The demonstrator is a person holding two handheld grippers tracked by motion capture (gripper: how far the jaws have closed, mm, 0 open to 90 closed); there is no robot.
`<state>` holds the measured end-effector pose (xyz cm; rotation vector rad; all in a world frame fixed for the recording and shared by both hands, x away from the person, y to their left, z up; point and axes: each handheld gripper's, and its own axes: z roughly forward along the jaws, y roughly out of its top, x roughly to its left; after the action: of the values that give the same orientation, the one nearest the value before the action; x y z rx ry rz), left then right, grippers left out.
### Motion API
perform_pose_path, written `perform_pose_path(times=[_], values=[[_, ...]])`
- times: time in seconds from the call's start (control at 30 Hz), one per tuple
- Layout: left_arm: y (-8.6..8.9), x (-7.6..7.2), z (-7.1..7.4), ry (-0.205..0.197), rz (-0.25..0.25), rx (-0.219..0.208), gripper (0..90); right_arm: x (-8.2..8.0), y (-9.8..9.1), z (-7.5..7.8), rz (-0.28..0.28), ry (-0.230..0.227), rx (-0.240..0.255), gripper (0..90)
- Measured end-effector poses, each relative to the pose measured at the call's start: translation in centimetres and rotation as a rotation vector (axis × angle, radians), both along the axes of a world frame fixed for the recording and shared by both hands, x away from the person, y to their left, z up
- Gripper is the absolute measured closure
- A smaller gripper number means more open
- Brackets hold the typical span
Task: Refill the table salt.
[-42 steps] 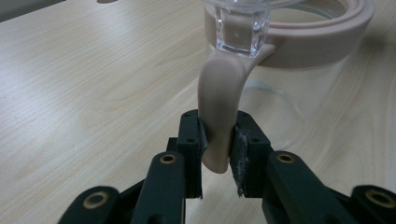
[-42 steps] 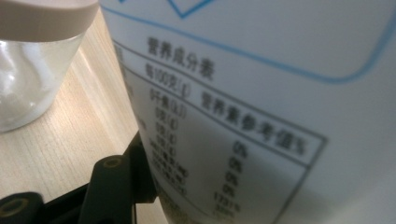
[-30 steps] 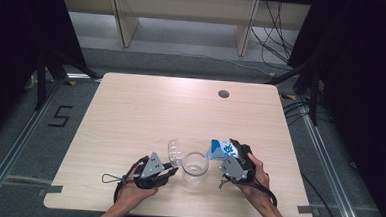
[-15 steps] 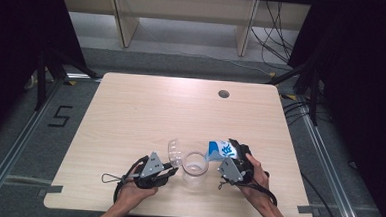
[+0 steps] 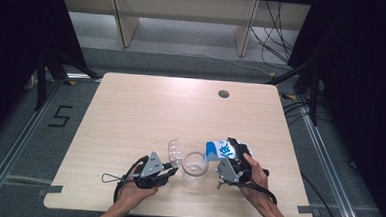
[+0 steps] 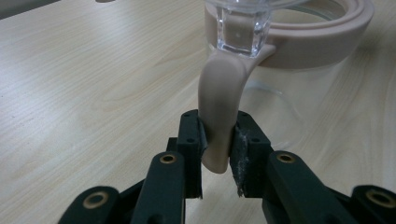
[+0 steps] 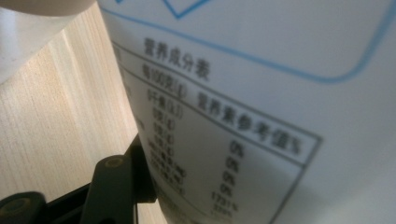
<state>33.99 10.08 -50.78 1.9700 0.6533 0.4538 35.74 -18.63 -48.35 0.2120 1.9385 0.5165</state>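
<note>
A clear jug (image 5: 195, 167) with a beige rim (image 6: 322, 37) stands near the table's front edge, its clear lid (image 5: 175, 150) flipped up on the left. My left gripper (image 5: 166, 171) is shut on the jug's beige handle (image 6: 219, 102), with both pads (image 6: 194, 140) pressed against it. My right gripper (image 5: 234, 163) is shut on a white and blue carton (image 5: 221, 150), which is tipped over with its top toward the jug's mouth. In the right gripper view the carton's printed label (image 7: 224, 140) is very close, and one black finger (image 7: 116, 184) lies against its side.
The pale wooden table (image 5: 180, 113) has a round cable hole (image 5: 224, 94) at the back right. A cable loop (image 5: 109, 178) trails from the left gripper. Shelving and cables lie on the floor beyond the far edge.
</note>
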Motion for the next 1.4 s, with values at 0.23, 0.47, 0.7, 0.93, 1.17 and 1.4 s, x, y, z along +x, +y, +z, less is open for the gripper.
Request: perform_pose_path(times=[0.23, 0.47, 0.7, 0.93, 1.17, 1.4], values=[[0.01, 0.0, 0.0, -0.001, 0.0, 0.001, 74.6, 0.11, 0.42, -0.11, 0.01, -0.034, -0.034, 44.5], [-0.01, -0.01, -0.02, -0.001, 0.001, -0.001, 74.6, 0.03, 0.49, 0.03, 0.016, -0.043, -0.049, 44.5], [-0.06, -0.08, -0.02, 0.002, 0.008, -0.003, 74.6, 0.02, 0.47, 0.05, 0.008, -0.063, -0.068, 44.5], [-0.06, -0.09, -0.03, 0.003, 0.008, -0.006, 74.6, -0.15, 0.77, -0.03, 0.024, -0.067, -0.07, 44.6], [-0.06, -0.07, -0.04, 0.001, 0.005, -0.005, 74.6, -0.33, 0.91, 0.03, 0.022, -0.112, -0.124, 44.7], [-0.06, -0.07, -0.05, 0.002, 0.006, -0.006, 74.5, -0.29, 0.97, -0.09, 0.025, -0.119, -0.138, 45.0]])
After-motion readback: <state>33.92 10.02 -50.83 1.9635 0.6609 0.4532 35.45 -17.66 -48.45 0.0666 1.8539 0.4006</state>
